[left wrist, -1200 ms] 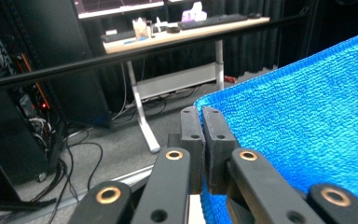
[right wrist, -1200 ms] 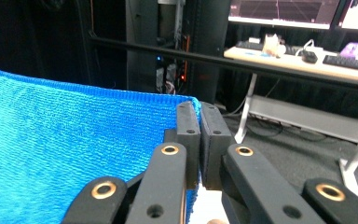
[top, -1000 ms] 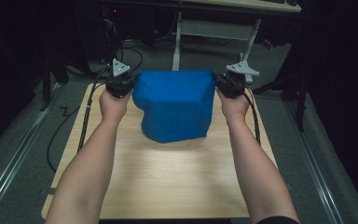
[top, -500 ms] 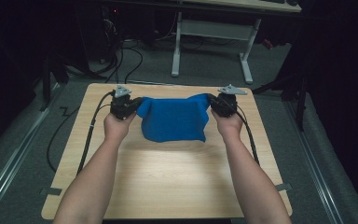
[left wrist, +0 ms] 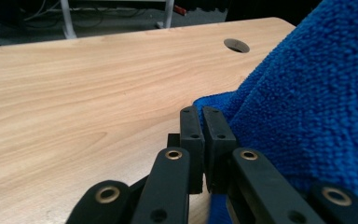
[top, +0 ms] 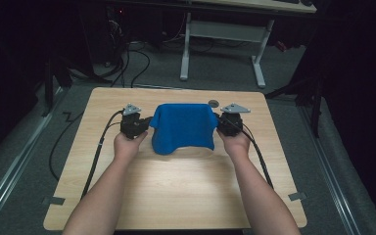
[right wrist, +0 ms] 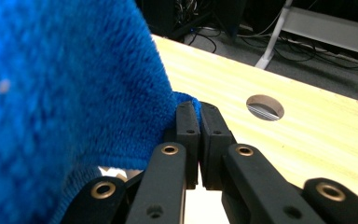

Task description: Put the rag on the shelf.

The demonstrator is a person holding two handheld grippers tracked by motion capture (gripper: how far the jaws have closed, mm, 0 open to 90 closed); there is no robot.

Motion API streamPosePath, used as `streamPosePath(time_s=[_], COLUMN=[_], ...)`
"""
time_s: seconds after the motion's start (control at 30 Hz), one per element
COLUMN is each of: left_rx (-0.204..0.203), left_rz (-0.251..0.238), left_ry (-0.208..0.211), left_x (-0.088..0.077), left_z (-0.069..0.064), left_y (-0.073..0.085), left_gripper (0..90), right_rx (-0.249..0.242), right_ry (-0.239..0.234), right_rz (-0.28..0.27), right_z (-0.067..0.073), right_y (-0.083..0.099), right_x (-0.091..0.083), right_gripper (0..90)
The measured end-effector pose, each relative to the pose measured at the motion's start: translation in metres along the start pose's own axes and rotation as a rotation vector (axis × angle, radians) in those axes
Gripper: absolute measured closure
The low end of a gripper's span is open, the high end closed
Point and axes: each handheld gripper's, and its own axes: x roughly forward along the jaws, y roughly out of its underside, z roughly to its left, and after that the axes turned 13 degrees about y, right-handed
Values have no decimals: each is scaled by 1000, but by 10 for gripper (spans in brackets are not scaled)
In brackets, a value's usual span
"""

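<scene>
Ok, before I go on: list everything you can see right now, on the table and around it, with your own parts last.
Towel: one, blue, far middle of the table, held up at its two top corners, lower edge near or on the wood.
Table: one, light wood, under everything.
Hole: one, round, in the tabletop just behind the towel.
Desk frame: one, white legs, on the floor beyond the table.
Floor cables: several, black, on the grey floor at far left.
Tape marks: two, grey, on the floor at the near corners.
Left gripper: one, black, jaws shut on the towel's left corner.
Right gripper: one, black, jaws shut on the towel's right corner.
Forearms: two, bare, coming in from the near edge.
</scene>
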Motion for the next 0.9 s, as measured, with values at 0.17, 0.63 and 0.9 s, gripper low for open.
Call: streamPosePath(time_s=[0.17, 0.63, 0.9], left_rx=[-19, -68, -75], left_rz=[7, 37, 19], left_ry=[12, 25, 11], left_x=[7, 25, 21], left_z=[2, 4, 6], left_y=[3, 15, 12], left_gripper=[879, 874, 762], right_rx=[19, 16, 21], right_ry=[-7, -10, -11], right_rz=[18, 56, 59], right_z=[-2, 0, -3], right_y=[6, 28, 38], right_x=[2, 5, 3], right_gripper=[888, 887, 885])
